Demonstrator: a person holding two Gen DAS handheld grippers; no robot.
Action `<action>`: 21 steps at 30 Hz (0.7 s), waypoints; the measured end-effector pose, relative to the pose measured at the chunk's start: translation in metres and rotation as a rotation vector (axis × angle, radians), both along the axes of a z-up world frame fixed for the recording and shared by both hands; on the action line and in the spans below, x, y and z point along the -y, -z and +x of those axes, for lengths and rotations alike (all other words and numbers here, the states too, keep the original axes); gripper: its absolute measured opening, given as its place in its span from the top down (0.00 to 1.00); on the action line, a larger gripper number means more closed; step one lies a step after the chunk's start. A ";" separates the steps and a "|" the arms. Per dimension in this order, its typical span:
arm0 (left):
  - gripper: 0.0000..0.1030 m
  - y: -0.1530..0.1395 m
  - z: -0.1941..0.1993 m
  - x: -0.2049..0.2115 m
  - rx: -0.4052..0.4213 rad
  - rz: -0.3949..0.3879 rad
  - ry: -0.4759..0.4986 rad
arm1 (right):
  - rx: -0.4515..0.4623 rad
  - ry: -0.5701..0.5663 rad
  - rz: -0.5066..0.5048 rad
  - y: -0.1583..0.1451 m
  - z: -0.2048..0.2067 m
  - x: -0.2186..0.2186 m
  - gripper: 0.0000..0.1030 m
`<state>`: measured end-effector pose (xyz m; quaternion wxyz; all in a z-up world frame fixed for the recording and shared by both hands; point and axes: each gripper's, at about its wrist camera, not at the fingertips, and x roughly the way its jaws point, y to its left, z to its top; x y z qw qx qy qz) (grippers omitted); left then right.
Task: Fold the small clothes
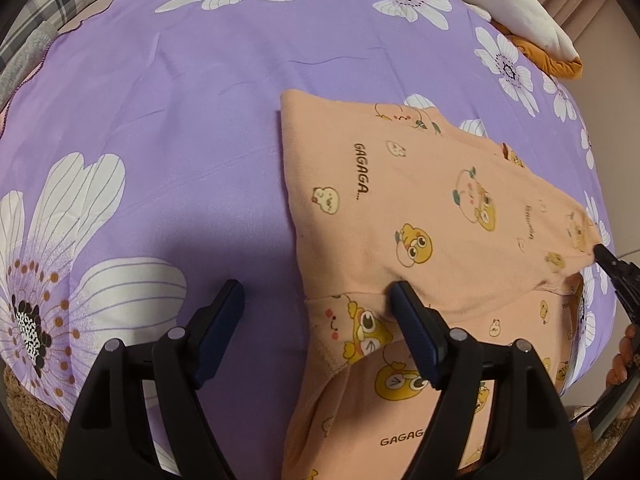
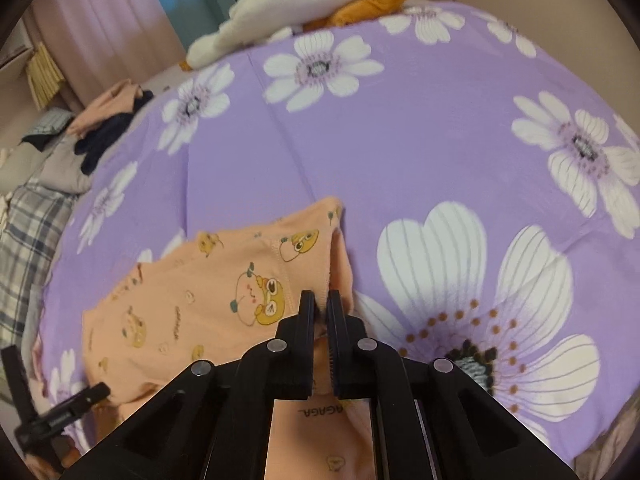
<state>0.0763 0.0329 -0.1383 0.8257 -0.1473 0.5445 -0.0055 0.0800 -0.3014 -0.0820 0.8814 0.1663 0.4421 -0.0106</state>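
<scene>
no containers here, only the peach garment (image 1: pixel 420 208) lying partly folded on the purple flowered bedspread (image 1: pixel 180 120) — wide bare cloth to its left, a cream and orange heap (image 2: pixel 304 4) at the bed's far edge. my left claw (image 1: pixel 316 300) stands apart, one finger over the garment; my right claw (image 2: pixel 321 304) is clamped on its hem.

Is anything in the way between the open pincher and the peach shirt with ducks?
No. The left gripper hangs open right at the peach garment, one finger over it; nothing lies between. The right gripper already pinches its edge.
</scene>
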 end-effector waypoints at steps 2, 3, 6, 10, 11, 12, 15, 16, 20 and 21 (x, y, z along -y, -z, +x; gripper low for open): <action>0.26 0.000 0.000 0.000 0.000 0.000 -0.001 | 0.000 0.007 0.010 0.001 -0.002 0.003 0.93; 0.26 0.000 0.000 0.000 0.000 0.001 0.000 | -0.010 0.010 0.012 0.003 -0.001 0.004 0.93; 0.26 0.000 0.000 0.000 -0.002 0.005 0.001 | -0.060 0.015 0.001 0.018 0.005 0.002 0.93; 0.26 -0.001 0.000 0.000 -0.001 0.002 0.004 | -0.123 0.008 -0.054 0.037 0.012 -0.005 0.93; 0.25 0.000 0.000 -0.001 0.000 0.000 0.004 | -0.135 0.008 -0.064 0.042 0.014 -0.007 0.93; 0.24 0.000 0.000 -0.001 0.000 -0.004 0.005 | -0.140 0.007 -0.070 0.045 0.015 -0.008 0.93; 0.20 0.000 0.000 0.000 0.003 -0.013 0.010 | -0.144 0.013 -0.066 0.048 0.016 -0.006 0.93; 0.19 0.001 0.000 0.000 0.006 -0.014 0.011 | -0.143 0.012 -0.064 0.049 0.016 -0.005 0.93; 0.14 0.002 0.000 0.002 0.012 -0.011 0.022 | -0.145 0.014 -0.055 0.050 0.016 -0.002 0.93; 0.13 0.002 0.000 0.003 0.013 -0.010 0.025 | -0.144 0.017 -0.051 0.051 0.016 -0.001 0.93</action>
